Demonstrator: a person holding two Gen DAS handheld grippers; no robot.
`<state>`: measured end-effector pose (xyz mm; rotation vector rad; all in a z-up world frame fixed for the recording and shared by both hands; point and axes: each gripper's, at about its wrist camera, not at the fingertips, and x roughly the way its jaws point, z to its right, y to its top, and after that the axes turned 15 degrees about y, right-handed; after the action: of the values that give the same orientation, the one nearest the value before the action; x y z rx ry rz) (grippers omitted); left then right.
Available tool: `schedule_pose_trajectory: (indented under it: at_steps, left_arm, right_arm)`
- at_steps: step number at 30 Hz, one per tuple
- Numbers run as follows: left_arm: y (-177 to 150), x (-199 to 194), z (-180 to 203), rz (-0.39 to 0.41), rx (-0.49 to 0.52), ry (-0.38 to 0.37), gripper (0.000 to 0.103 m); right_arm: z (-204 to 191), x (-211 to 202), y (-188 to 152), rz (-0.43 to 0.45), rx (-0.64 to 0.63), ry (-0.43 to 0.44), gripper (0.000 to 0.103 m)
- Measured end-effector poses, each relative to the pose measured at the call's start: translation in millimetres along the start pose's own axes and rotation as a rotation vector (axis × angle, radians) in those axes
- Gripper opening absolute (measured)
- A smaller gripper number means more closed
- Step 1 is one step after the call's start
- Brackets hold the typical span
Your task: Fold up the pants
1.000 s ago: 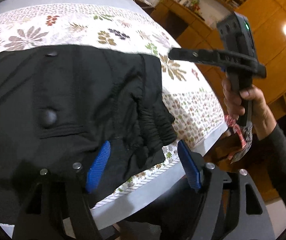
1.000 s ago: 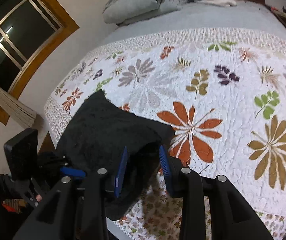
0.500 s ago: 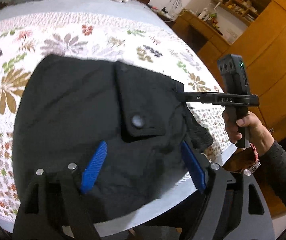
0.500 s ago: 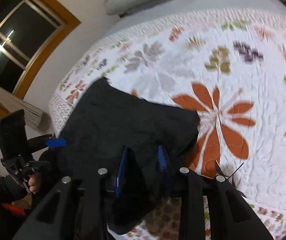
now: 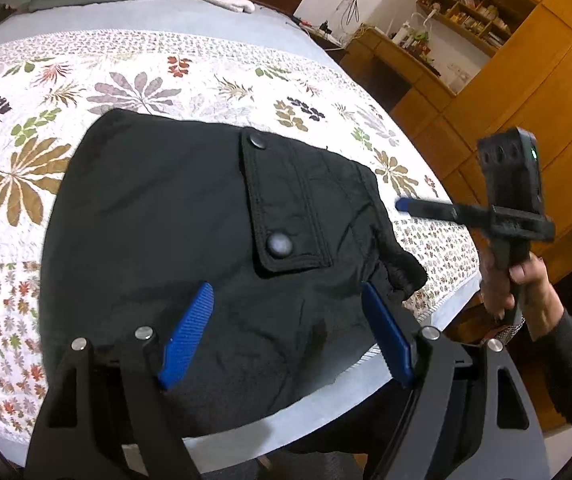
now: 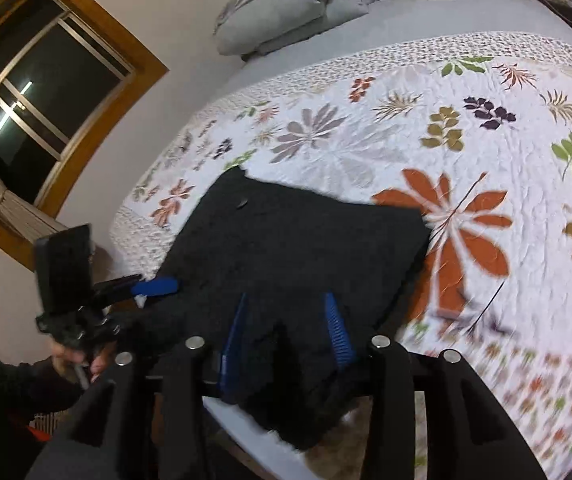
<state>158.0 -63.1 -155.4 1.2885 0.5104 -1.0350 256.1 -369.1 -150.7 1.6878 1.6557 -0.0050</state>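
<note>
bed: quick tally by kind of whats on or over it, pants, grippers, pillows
black pants, folded on the floral quilt: 1
hand-held gripper: 2, left open over the pants, right with jaws that have just been opening and pants fabric between them
grey pillows at the head of the bed: at least 2, the stack is unclear
total: at least 5

The left gripper [image 5: 286,332] points down with jaws wide, having just opened further. The right gripper [image 6: 286,340], gripped by a hand [image 5: 518,288] in a dark sleeve, has narrower jaws, just opened with cloth between them.
</note>
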Motion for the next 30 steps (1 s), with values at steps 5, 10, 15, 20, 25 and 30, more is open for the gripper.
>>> schedule_pose_trajectory:
  at_steps: [5, 10, 15, 20, 25, 30]
  left_arm:
    - [2, -11, -5, 0.023, 0.013, 0.012, 0.078]
    - [13, -12, -21, 0.037, 0.016, 0.017, 0.079]
    - [45, 2, -63, 0.007, -0.053, -0.037, 0.083]
    - [76, 22, -91, -0.051, -0.108, -0.093, 0.085]
    - [96, 52, -108, -0.131, -0.172, -0.180, 0.087]
    - [103, 69, -118, -0.193, -0.240, -0.237, 0.090]
  right_arm:
    - [-15, 7, -25, -0.004, 0.009, 0.028, 0.042]
    - [5, 20, -43, -0.025, 0.073, 0.040, 0.040]
    - [10, 15, -41, -0.018, 0.086, 0.078, 0.042]
    - [-1, 1, -45, 0.004, 0.058, 0.102, 0.044]
    - [1, 5, -58, -0.015, 0.048, 0.114, 0.043]
    - [12, 12, -67, -0.035, 0.072, 0.108, 0.041]
